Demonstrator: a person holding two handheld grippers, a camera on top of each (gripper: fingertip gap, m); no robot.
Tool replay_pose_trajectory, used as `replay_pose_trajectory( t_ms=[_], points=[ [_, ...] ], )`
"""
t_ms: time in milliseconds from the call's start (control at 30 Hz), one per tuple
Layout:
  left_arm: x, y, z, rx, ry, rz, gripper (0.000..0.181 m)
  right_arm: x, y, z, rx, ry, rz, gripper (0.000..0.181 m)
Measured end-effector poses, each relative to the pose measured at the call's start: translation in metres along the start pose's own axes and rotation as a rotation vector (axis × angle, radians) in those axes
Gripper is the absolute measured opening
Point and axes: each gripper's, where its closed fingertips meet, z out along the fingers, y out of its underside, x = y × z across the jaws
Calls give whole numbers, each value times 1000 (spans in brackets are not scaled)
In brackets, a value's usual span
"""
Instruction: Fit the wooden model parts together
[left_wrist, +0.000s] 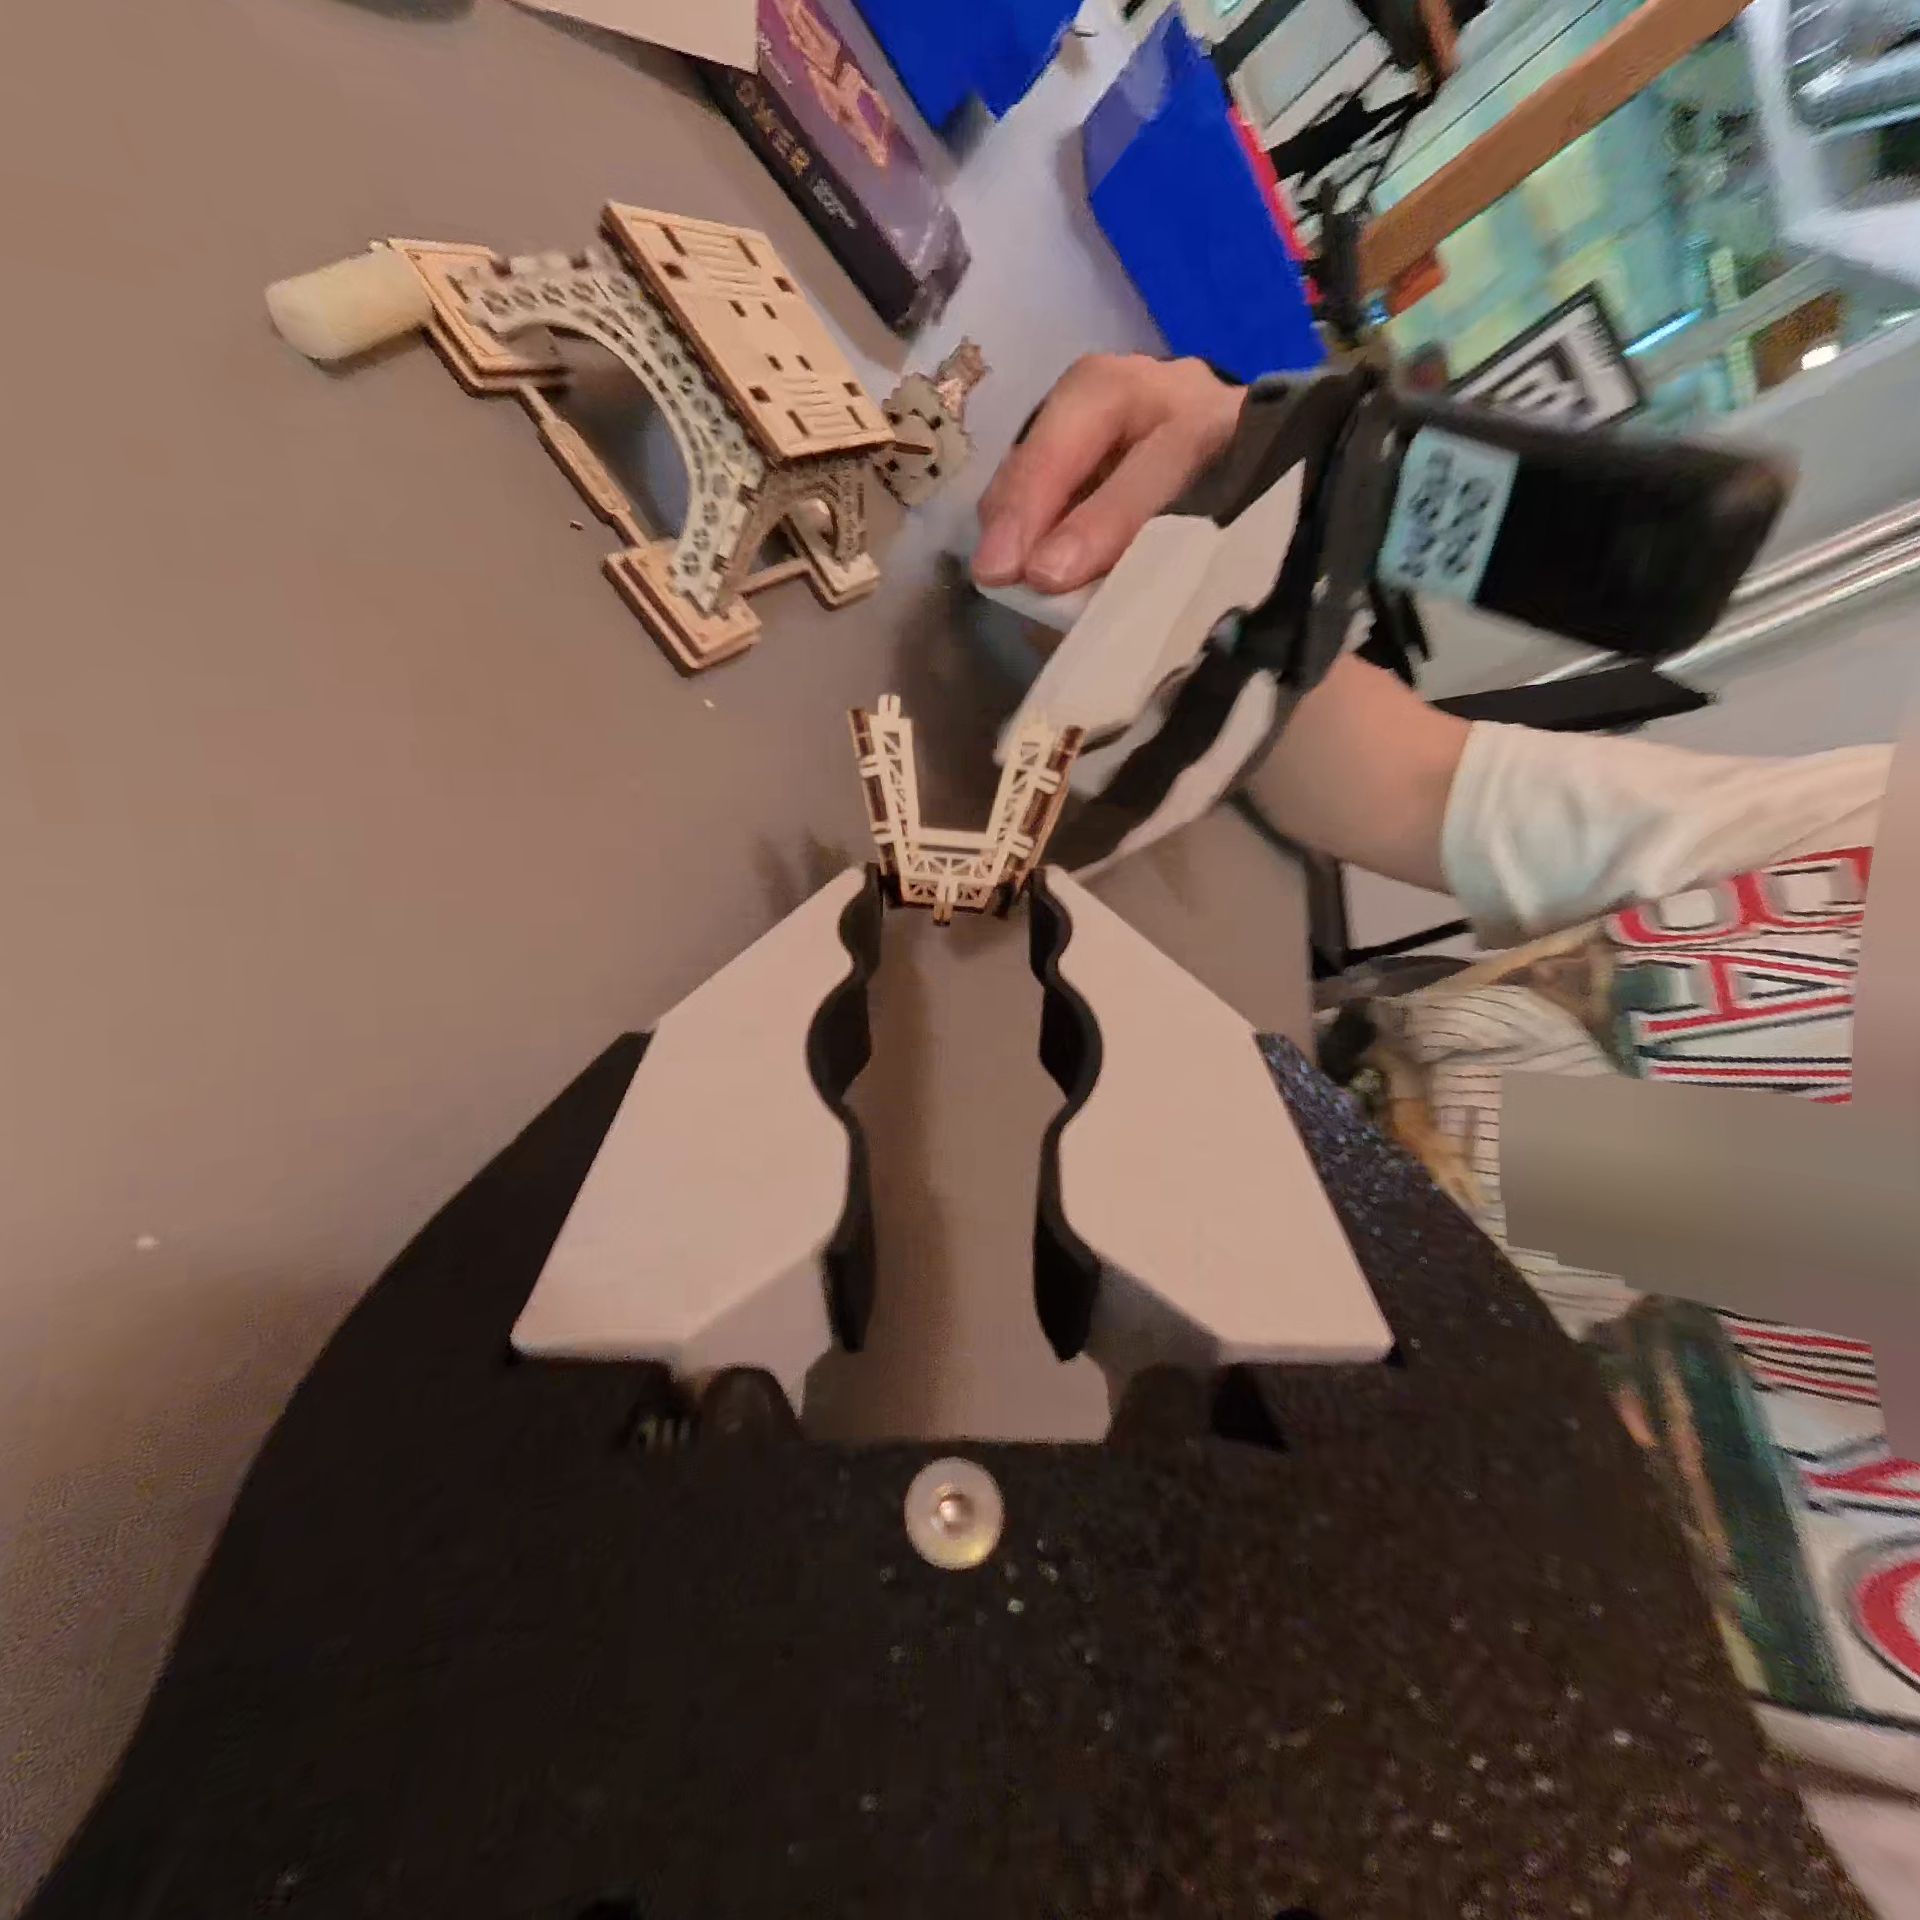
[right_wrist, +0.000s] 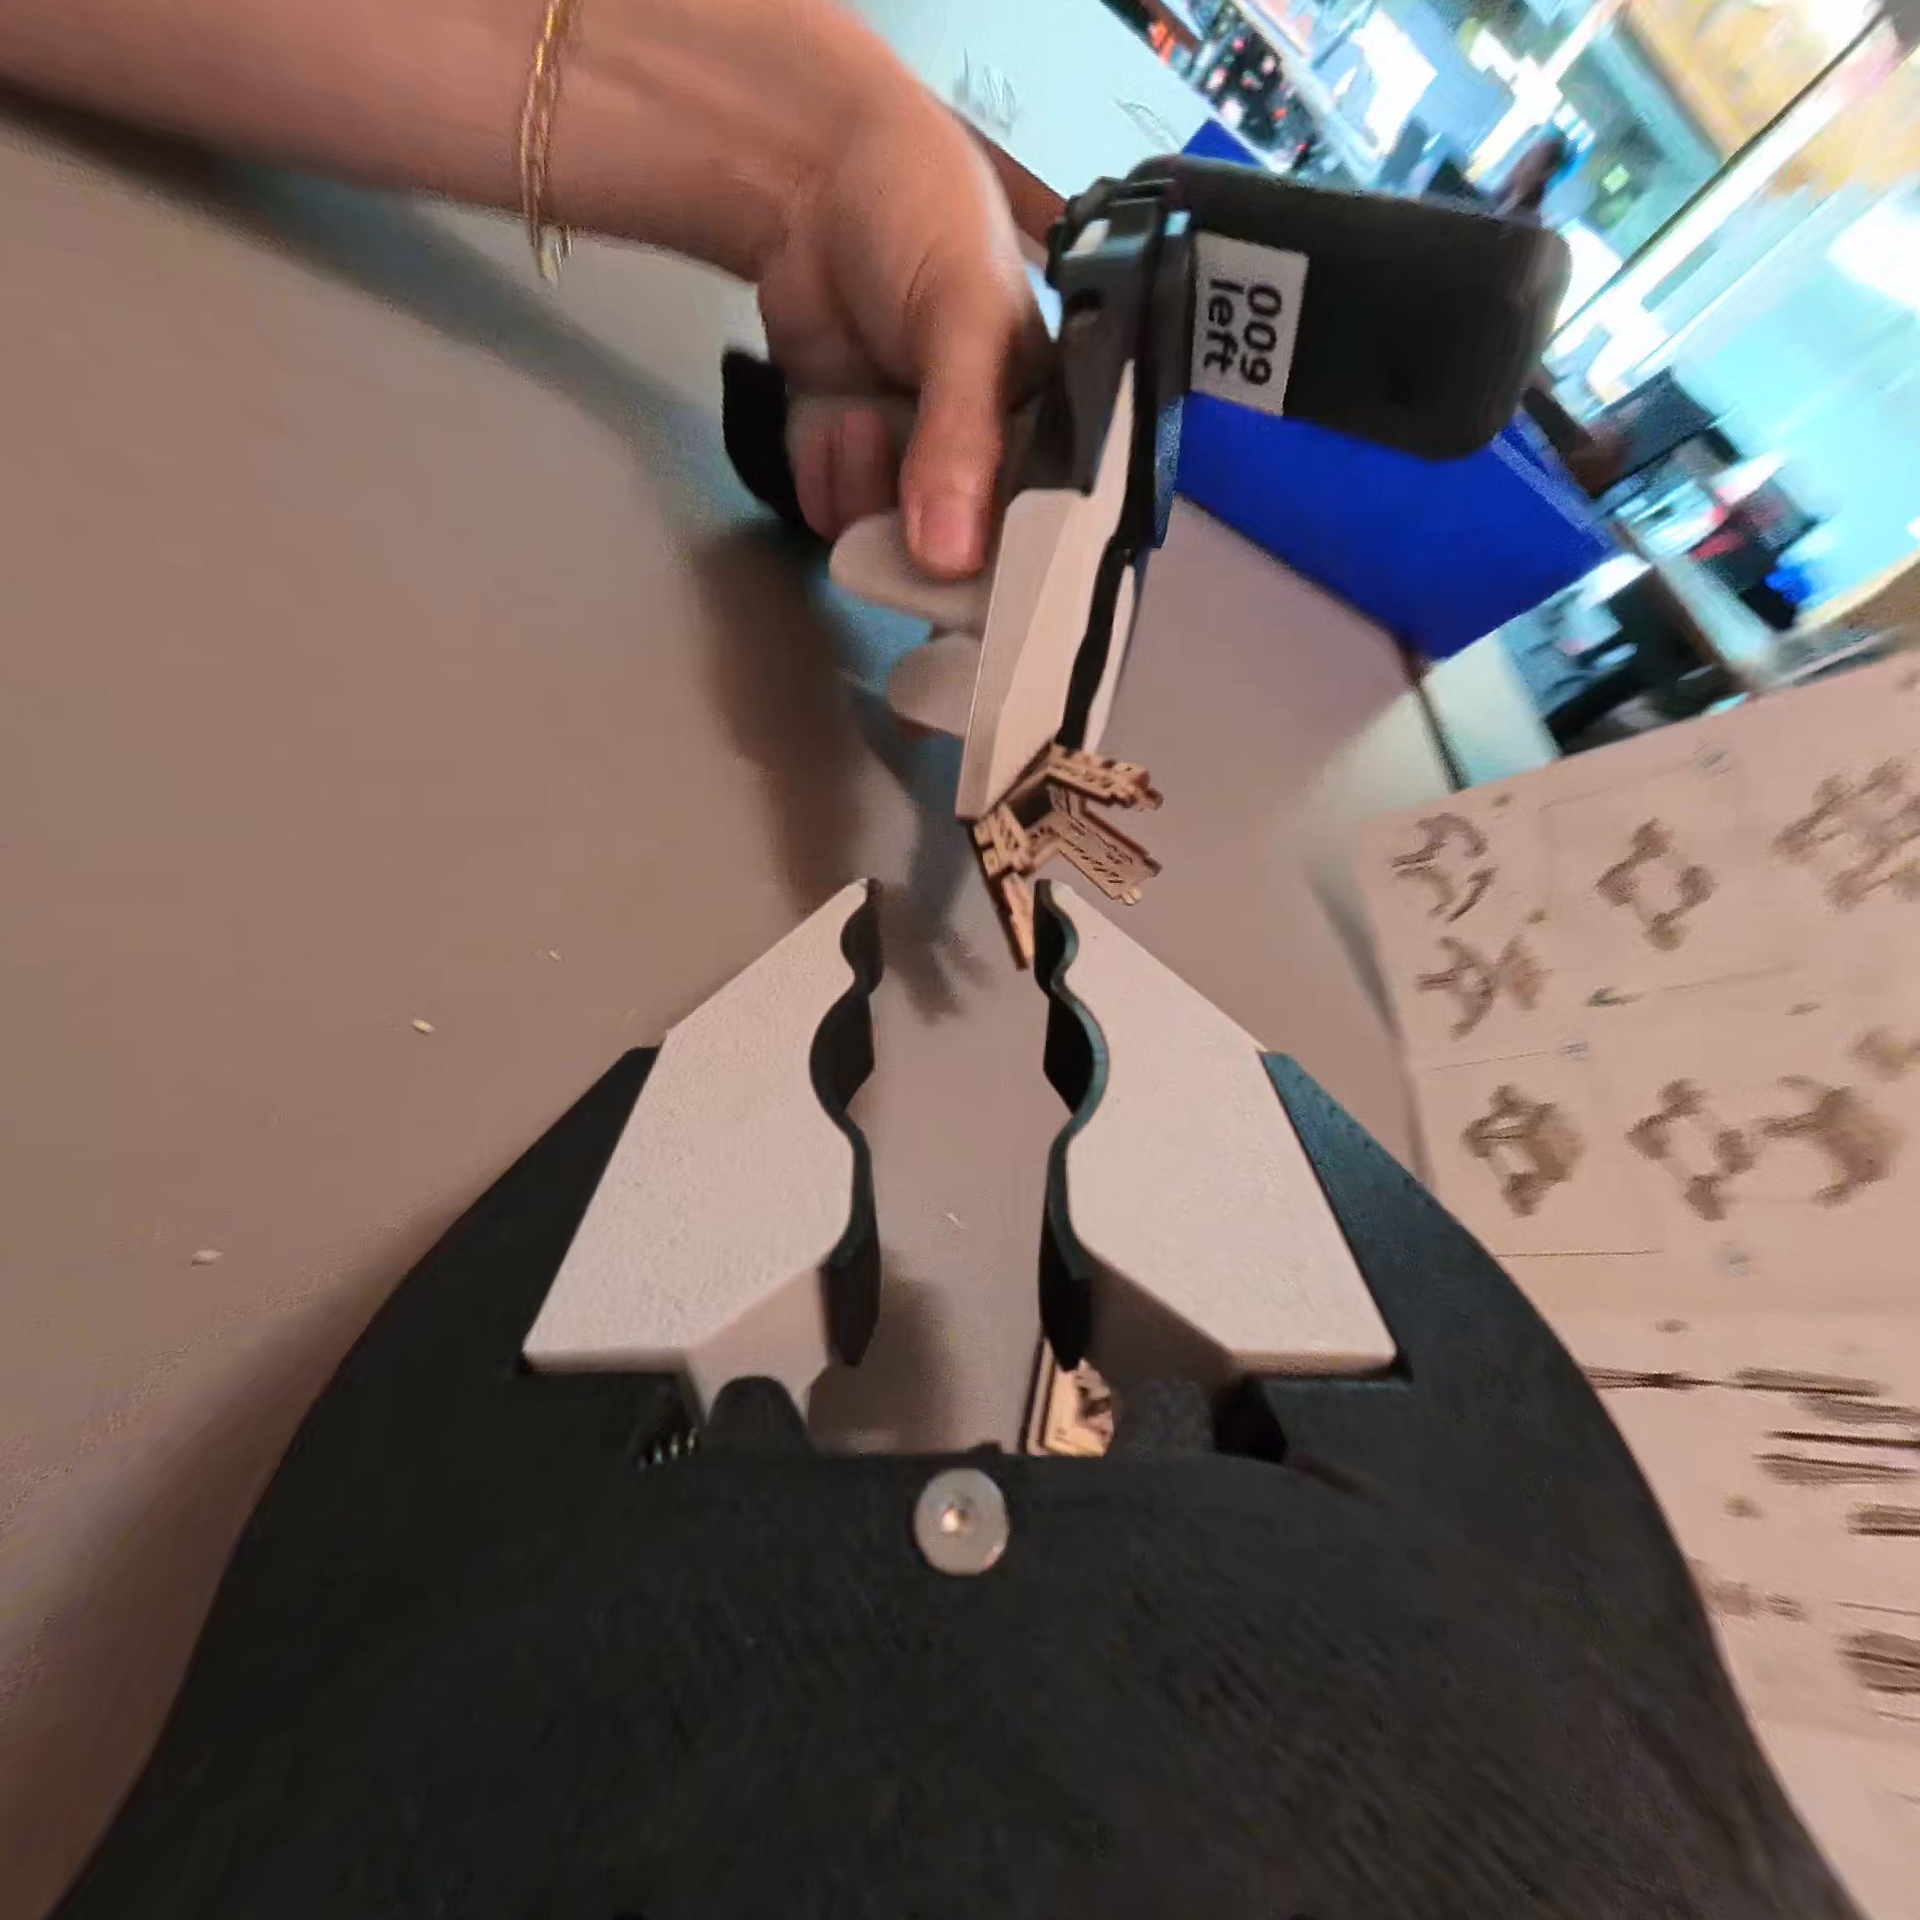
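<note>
A small U-shaped wooden lattice part (left_wrist: 954, 852) sits between the tips of my left gripper (left_wrist: 956, 878), which is shut on its base; its two prongs point away from me. In the right wrist view the same part (right_wrist: 1070, 831) hangs from the left gripper (right_wrist: 997, 800). My right gripper (right_wrist: 956, 896) is open, with its right fingertip (right_wrist: 1049, 914) beside the part's lower edge. In the left wrist view the right gripper (left_wrist: 1049, 748) touches the part's right prong. The arched wooden tower base (left_wrist: 717, 416) stands on the grey table (left_wrist: 312, 831) at the far left.
A cream cylinder (left_wrist: 332, 307) lies by the tower base, and a small wooden cut-out (left_wrist: 935, 416) lies to its right. A purple box (left_wrist: 842, 156) and blue boxes (left_wrist: 1195, 208) stand at the table's back. A printed sheet (right_wrist: 1662, 1039) lies at the right. Another wooden piece (right_wrist: 1070, 1413) shows under my right gripper. Left and right tips are no more than a few centimetres apart.
</note>
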Motion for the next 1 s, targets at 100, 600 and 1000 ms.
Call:
replay_pose_trajectory(
  t_ms=[100,600,1000],
  points=[
    [11,7,-3,-22,110,-69,26,10,6,4,-57,128,-156,29],
    [18,2,-6,21,238,-143,25,1,-16,0,98,11,16,0],
    [1,-31,-31,120,-213,251,43,36,-19,-15,194,-26,524,0]
  ],
)
